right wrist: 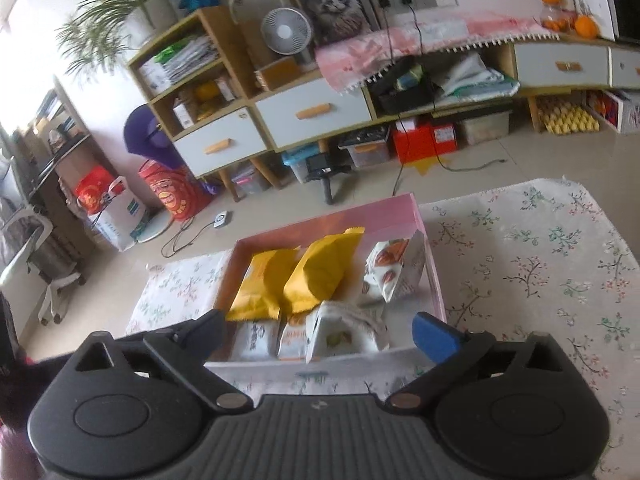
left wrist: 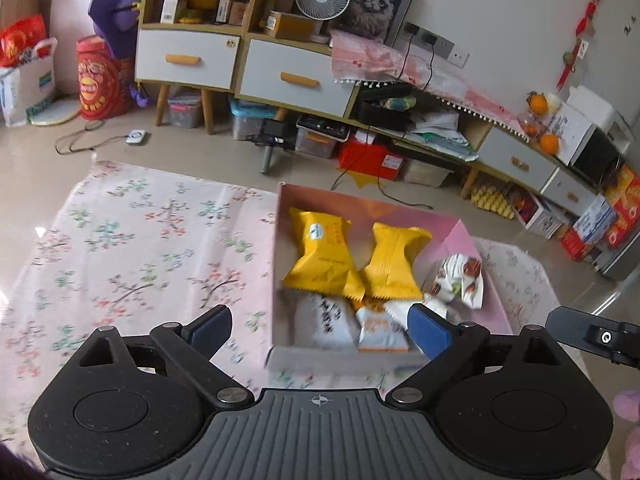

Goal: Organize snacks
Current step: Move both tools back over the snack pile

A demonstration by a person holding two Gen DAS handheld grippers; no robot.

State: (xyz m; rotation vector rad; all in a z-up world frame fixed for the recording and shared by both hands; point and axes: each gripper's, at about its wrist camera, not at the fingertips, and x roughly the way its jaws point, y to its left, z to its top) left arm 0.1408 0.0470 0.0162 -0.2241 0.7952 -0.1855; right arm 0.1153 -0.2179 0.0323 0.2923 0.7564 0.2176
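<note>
A pink box (left wrist: 472, 240) sits on a desk covered with a floral cloth (left wrist: 132, 248), and the snacks lie inside it. Two yellow packets (left wrist: 320, 260) rest side by side toward the far wall of the box, touching each other. A white packet printed with brown nuts (left wrist: 460, 280) lies at the right side, beside them. Along the near wall sit a white packet with dark lettering (left wrist: 324, 320) and a small white-and-orange packet (left wrist: 380, 330) (partly hidden behind a blue pad).

The left gripper (left wrist: 320, 326) hovers over the near edge of the box, its fingers spread wide with nothing between them. The right gripper (right wrist: 320, 336) likewise hangs above the near edge, fingers wide apart and empty; in its view a further white packet (right wrist: 344, 332) stands against the near wall.
</note>
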